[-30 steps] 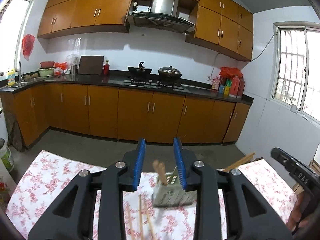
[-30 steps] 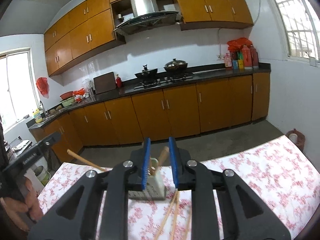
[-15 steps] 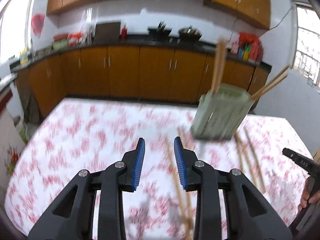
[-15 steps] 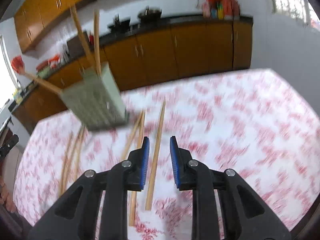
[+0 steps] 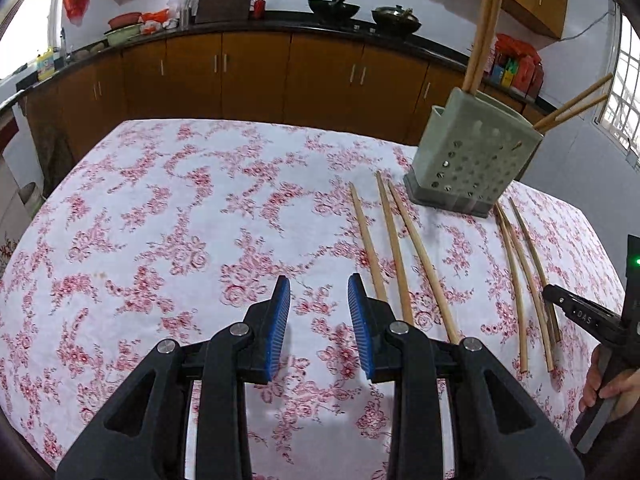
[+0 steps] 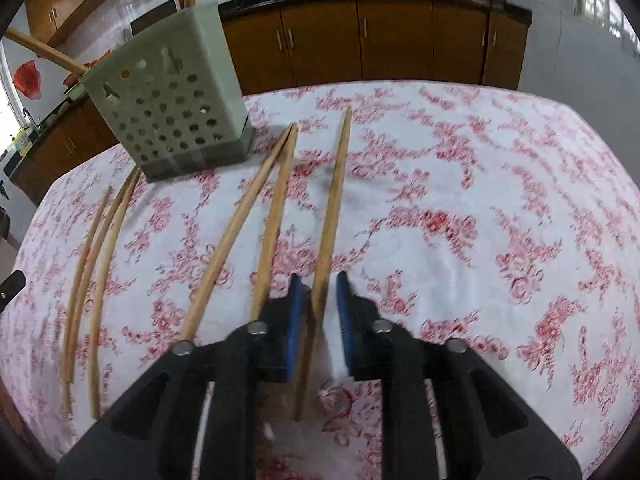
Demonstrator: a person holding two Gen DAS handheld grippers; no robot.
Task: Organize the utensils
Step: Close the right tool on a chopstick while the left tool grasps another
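Observation:
A grey perforated utensil holder (image 5: pixel 472 160) (image 6: pixel 172 112) stands on the floral tablecloth with a few wooden chopsticks upright in it. Several loose chopsticks lie flat: three (image 5: pixel 396 248) in front of the holder and three more (image 5: pixel 528 276) to its right. My left gripper (image 5: pixel 318 292) is open and empty, just left of the near ends of the first three. My right gripper (image 6: pixel 317 292) is open, its jaws either side of the rightmost chopstick (image 6: pixel 330 216), low over the cloth. Two other chopsticks (image 6: pixel 256 224) lie just left of it.
The table (image 5: pixel 160 208) has a white cloth with red flowers. Behind it stand brown kitchen cabinets (image 5: pixel 248 68) and a black counter with woks. The other hand-held gripper's body (image 5: pixel 592 320) shows at the right edge of the left wrist view.
Both grippers have tilted down from the kitchen view and dropped low over the table. The right gripper has come to straddle one chopstick. The holder now sits farther up in both views.

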